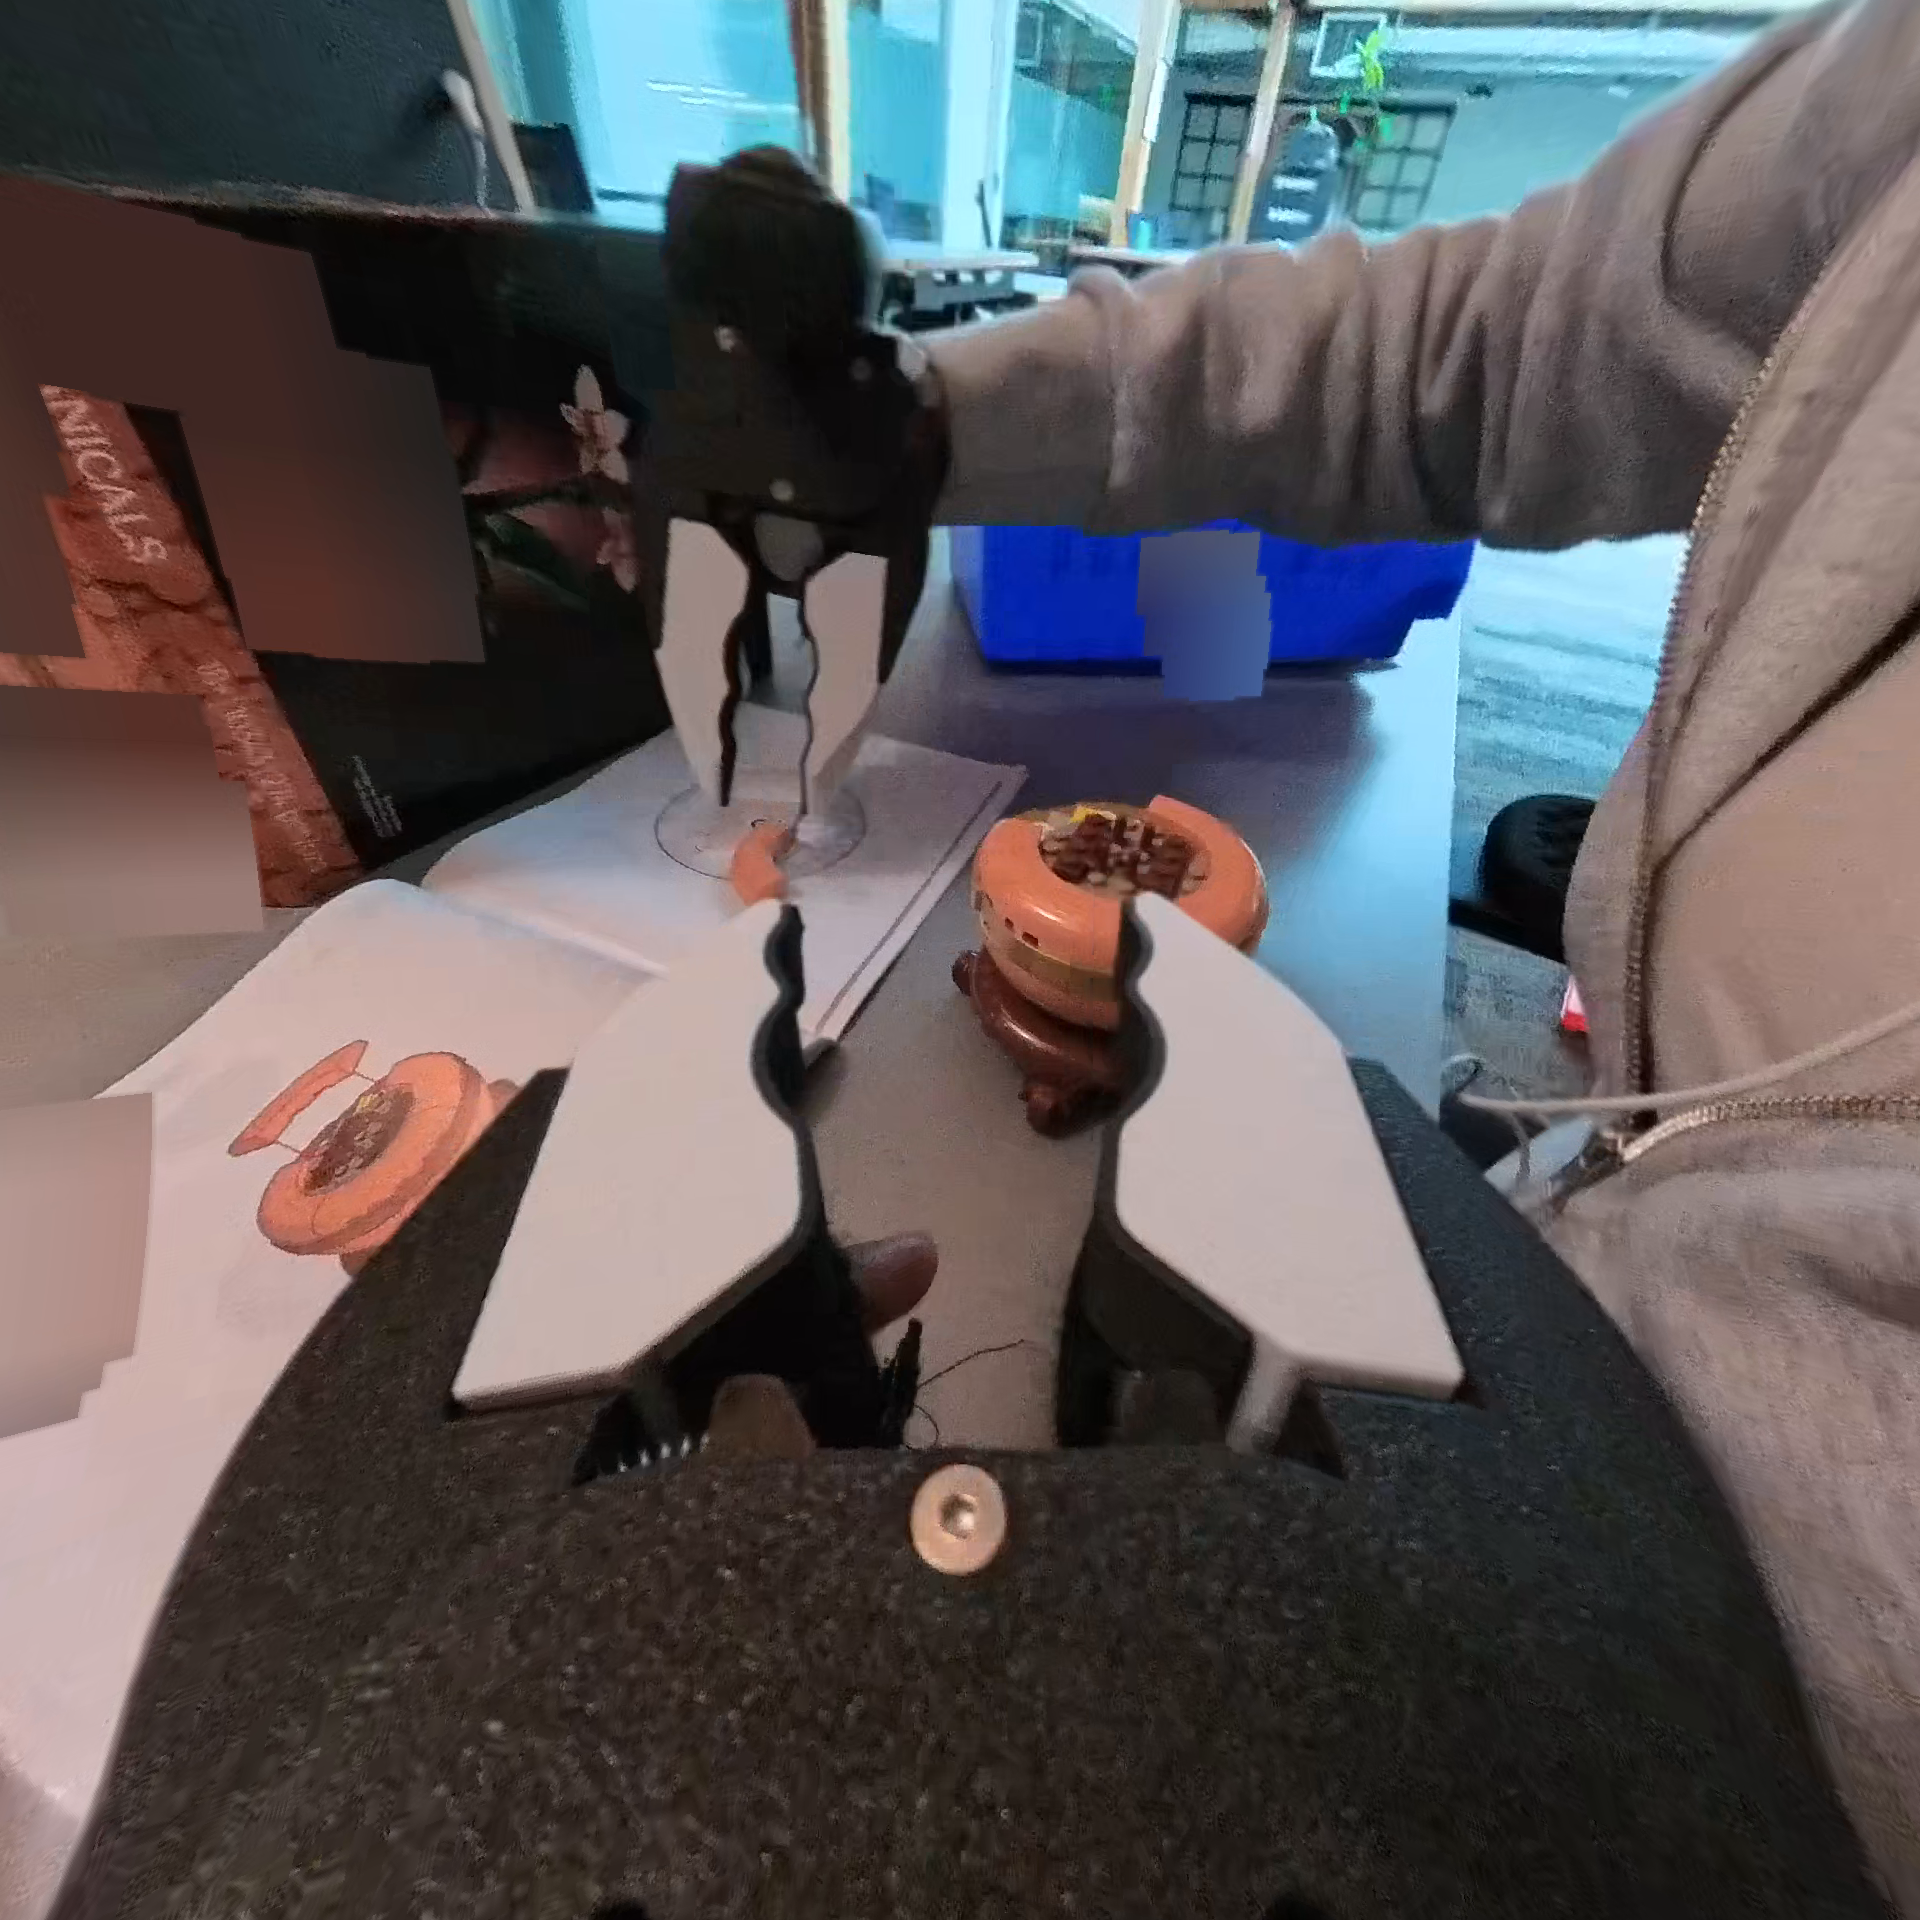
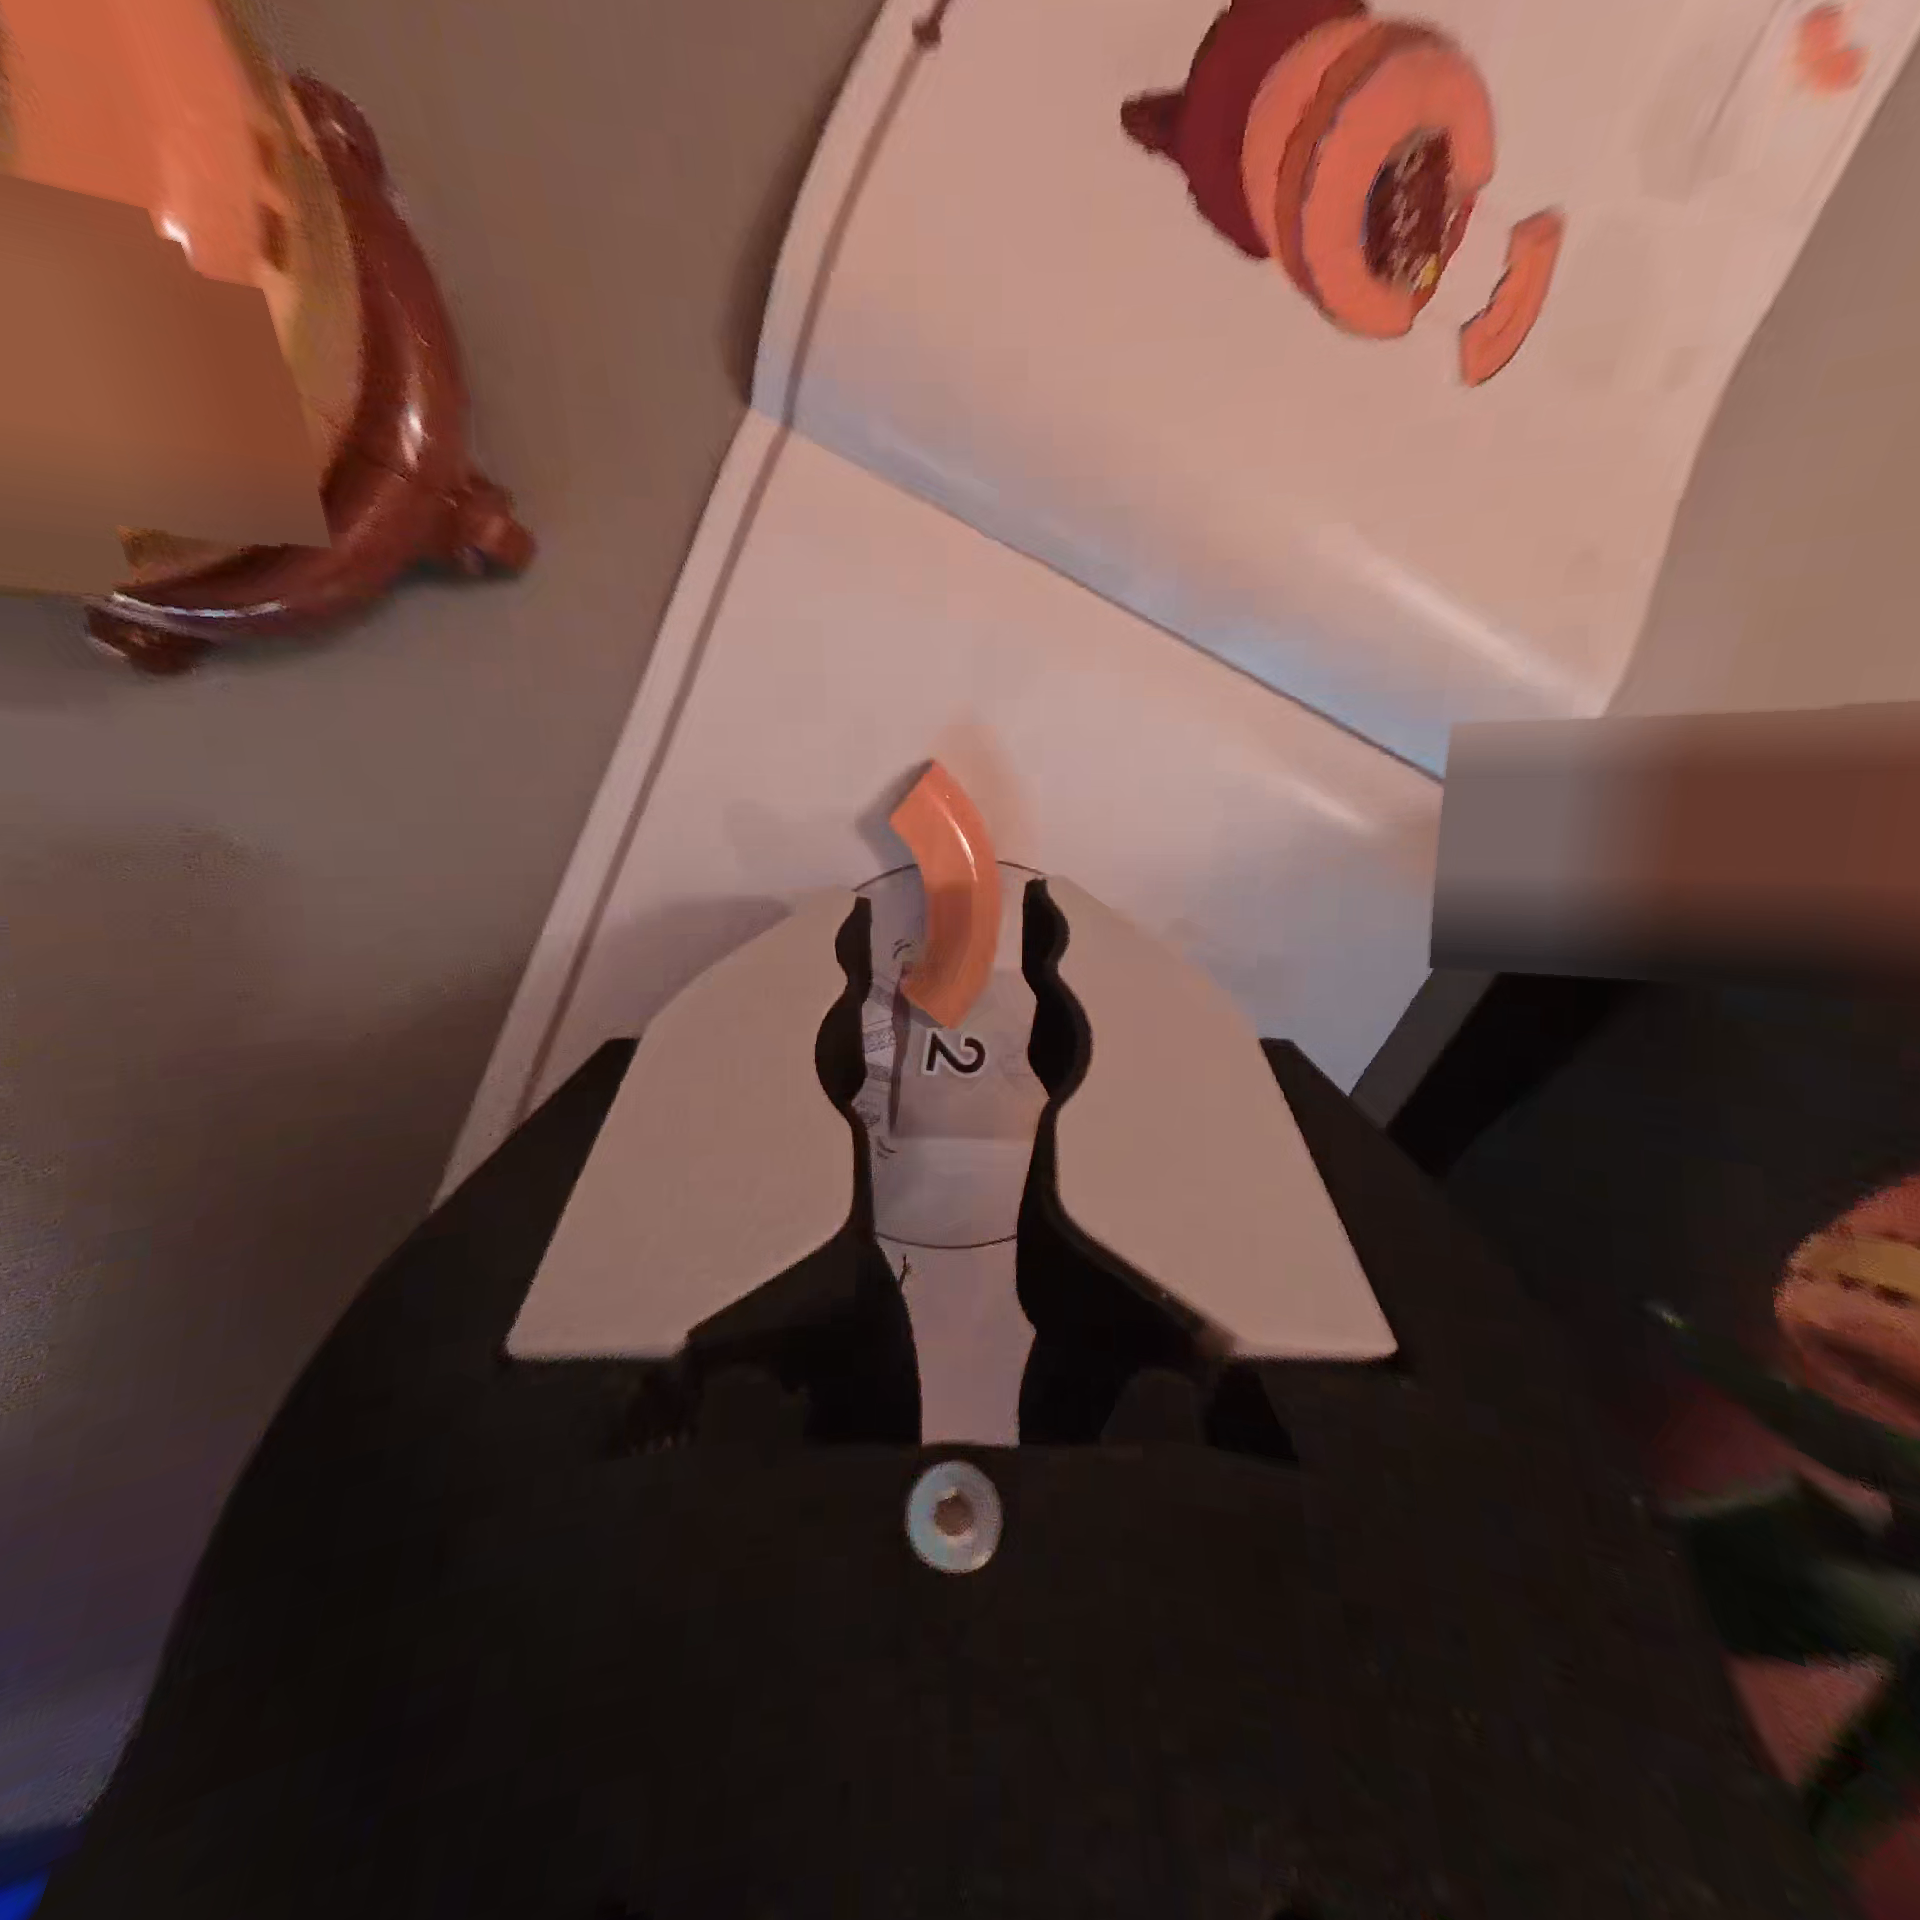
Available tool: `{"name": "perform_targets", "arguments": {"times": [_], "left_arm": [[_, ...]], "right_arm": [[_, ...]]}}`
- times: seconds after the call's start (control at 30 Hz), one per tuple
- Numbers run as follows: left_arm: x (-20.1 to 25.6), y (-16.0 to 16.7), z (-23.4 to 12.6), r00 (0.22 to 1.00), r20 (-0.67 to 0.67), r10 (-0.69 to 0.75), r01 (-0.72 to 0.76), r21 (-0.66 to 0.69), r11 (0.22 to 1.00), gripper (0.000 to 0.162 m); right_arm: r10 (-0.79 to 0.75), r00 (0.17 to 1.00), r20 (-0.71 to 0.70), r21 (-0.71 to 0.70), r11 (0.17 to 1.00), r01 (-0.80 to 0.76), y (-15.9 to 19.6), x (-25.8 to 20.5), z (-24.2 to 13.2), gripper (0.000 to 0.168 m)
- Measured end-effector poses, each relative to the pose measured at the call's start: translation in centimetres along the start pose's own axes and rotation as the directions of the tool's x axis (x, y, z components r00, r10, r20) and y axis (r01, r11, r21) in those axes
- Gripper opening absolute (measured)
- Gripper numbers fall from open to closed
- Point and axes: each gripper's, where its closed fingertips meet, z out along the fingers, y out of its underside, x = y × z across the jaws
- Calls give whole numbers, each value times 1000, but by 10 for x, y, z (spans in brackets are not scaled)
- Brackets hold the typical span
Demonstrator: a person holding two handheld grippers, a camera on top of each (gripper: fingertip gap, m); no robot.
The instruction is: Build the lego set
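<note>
A round orange pot model on a dark brown base stands on the grey table. It has a brown studded middle. My left gripper is open just in front of it, with its right finger overlapping the pot's front. A loose curved orange piece lies on the open instruction booklet. My right gripper is open, pointing down, with its tips on either side of that piece. In the left wrist view the right gripper stands over the piece. The pot's brown base shows at upper left.
The booklet spreads left of the pot. The black set box stands behind it at the left. A blue bin sits at the back. A person's grey sleeve reaches across above the table, and the table edge is to the right. The grippers' ends are close to 20 centimeters from one another.
</note>
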Motion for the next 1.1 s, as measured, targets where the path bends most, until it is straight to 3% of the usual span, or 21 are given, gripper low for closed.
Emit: {"name": "perform_targets", "arguments": {"times": [0.1, 0.17, 0.27, 0.4, 0.5, 0.6, 0.73, 0.8, 0.87, 1.0, 1.1], "left_arm": [[11, 12, 12, 992, -99, 81, -87, -59, 994, 70], [18, 17, 22, 976, -179, 122, -136, -72, 988, 78], [26, 22, 41, 958, -249, 144, -166, -71, 984, 90], [32, 30, 59, 948, -258, 185, -214, -90, 973, 86], [40, 36, 65, 940, -252, 231, -267, -119, 956, 75], [40, 35, 73, 968, -149, 201, -224, -161, 961, 75], [36, 34, 89, 967, 201, 156, -109, -230, 967, 75], [37, 37, 96, 921, 309, 238, -151, -280, 948, 73], [43, 37, 100, 904, 326, 276, -181, -294, 939, 71], [41, 14, 86, 947, 257, 194, -157, -159, 975, 69], [31, -8, 74, 995, 50, 83, -78, -90, 993, 53]], "right_arm": [[4, 999, 42, -27, 1000, -3, 7, 1, 13, 28], [33, 998, 62, -51, 998, -30, 13, -1, 21, 18], [157, 987, 33, -32, 987, -156, 12, -1, 21, 15], [371, 927, -60, 11, 928, -371, 7, -16, 5, 15], [589, 802, -99, 93, 808, -582, -5, -40, -20, 15], [746, 662, -76, 184, 663, -726, -19, -71, -44, 15], [831, 548, -95, 231, 554, -800, -23, -100, -63, 15], [839, 533, -112, 241, 543, -805, -28, -104, -67, 15], [834, 532, -148, 230, 552, -801, -32, -101, -69, 15], [815, 553, -170, 179, 578, -796, -42, -89, -65, 15], [785, 586, -202, 73, 609, -790, -43, -86, -58, 15]]}}
